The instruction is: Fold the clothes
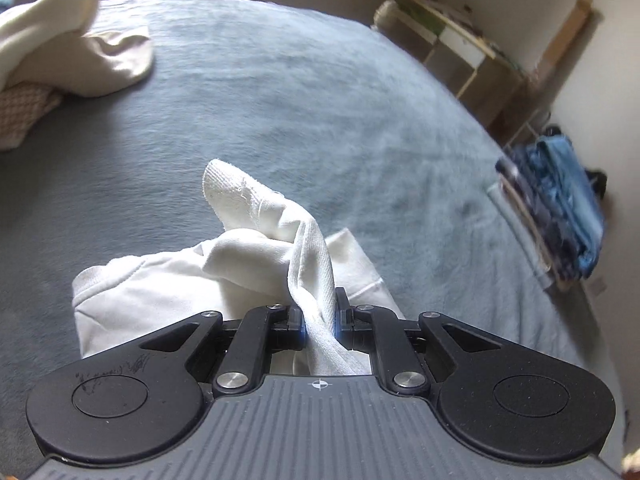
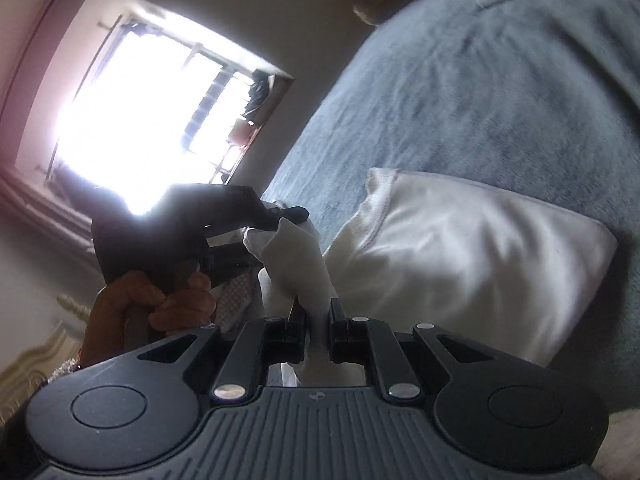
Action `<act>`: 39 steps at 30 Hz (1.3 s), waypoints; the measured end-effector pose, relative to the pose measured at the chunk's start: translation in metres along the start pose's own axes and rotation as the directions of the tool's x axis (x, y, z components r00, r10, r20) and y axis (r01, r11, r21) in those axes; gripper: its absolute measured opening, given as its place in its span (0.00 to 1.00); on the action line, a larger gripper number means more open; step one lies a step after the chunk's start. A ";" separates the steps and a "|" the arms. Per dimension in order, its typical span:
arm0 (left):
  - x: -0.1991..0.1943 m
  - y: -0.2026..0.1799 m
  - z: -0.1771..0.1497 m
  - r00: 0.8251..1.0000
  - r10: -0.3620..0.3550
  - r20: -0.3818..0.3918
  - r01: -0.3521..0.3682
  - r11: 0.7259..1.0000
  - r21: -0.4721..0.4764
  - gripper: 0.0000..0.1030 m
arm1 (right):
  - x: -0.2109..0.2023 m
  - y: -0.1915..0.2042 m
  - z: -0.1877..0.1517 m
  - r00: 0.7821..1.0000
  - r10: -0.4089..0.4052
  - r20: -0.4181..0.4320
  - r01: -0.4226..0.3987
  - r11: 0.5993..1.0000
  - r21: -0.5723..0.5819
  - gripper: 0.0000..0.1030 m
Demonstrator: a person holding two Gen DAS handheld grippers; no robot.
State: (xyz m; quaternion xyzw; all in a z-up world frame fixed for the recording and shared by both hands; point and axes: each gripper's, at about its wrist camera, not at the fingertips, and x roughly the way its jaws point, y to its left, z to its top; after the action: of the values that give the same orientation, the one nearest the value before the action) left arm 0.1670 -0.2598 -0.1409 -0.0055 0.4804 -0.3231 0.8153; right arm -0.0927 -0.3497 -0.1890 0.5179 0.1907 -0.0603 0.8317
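Both grippers, left (image 1: 319,320) and right (image 2: 317,330), pinch white garment (image 1: 168,280).

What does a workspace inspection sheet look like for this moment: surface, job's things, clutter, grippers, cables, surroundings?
Surface: blue-grey blanket spread over a bed, lightly wrinkled.
Job's things: white garment bunched on the blanket, part lifted.
Clutter: cream clothes pile at the far left, over a checked fabric; blue folded stack at the right edge.
Grippers: left gripper and right gripper both shut on the white garment; a hand holds the left one's handle.
Cables: nothing seen.
Surroundings: bright window; wooden shelf unit by the wall.
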 end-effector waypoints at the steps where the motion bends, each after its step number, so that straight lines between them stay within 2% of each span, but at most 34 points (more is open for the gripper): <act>1: 0.006 -0.007 0.000 1.000 0.008 -0.010 -0.008 1.000 0.016 0.09 | -0.001 -0.008 0.002 1.000 -0.003 0.002 0.003 0.999 0.042 0.10; 7: 0.033 -0.036 -0.007 0.999 0.011 -0.039 -0.009 0.998 0.060 0.09 | -0.012 -0.050 0.013 0.999 -0.021 0.041 0.010 0.971 0.239 0.10; 10: 0.039 -0.043 -0.010 0.999 -0.019 -0.045 0.022 0.997 0.074 0.11 | -0.013 -0.065 0.015 0.998 -0.032 0.056 0.014 0.952 0.305 0.10; 14: 0.027 -0.035 -0.012 0.996 -0.086 -0.023 0.086 0.996 0.038 0.32 | -0.009 -0.088 0.014 0.998 -0.049 0.051 0.023 0.907 0.421 0.10; 16: 0.021 -0.031 -0.013 0.993 -0.119 -0.012 0.119 0.993 0.020 0.33 | -0.006 -0.097 0.013 0.997 -0.058 0.053 0.027 0.883 0.468 0.10; 19: 0.012 -0.025 -0.014 0.986 -0.167 0.006 0.167 0.986 -0.006 0.36 | -0.003 -0.097 0.013 0.995 -0.073 0.062 0.035 0.884 0.467 0.10; 23: -0.029 -0.003 -0.021 0.980 -0.194 0.049 0.194 0.981 0.018 0.40 | 0.003 -0.098 0.013 0.994 -0.086 0.066 0.044 0.878 0.476 0.10; 27: -0.070 0.018 -0.044 0.988 -0.149 0.052 0.142 0.983 0.113 0.41 | 0.008 -0.096 0.014 0.993 -0.100 0.068 0.056 0.878 0.475 0.10; 31: -0.100 0.043 -0.086 0.994 -0.100 0.048 0.090 0.979 0.183 0.41 | 0.011 -0.093 0.015 0.990 -0.125 0.063 0.081 0.879 0.471 0.10; 39: -0.113 0.064 -0.173 0.992 -0.121 0.029 0.111 0.967 0.229 0.42 | 0.013 -0.080 0.015 0.981 -0.184 0.056 0.143 0.893 0.426 0.10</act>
State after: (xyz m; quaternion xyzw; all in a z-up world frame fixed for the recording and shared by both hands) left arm 0.0269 -0.0968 -0.1665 0.0527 0.4215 -0.4230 0.8004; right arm -0.1010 -0.3979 -0.2556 0.6634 0.1764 -0.1942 0.7008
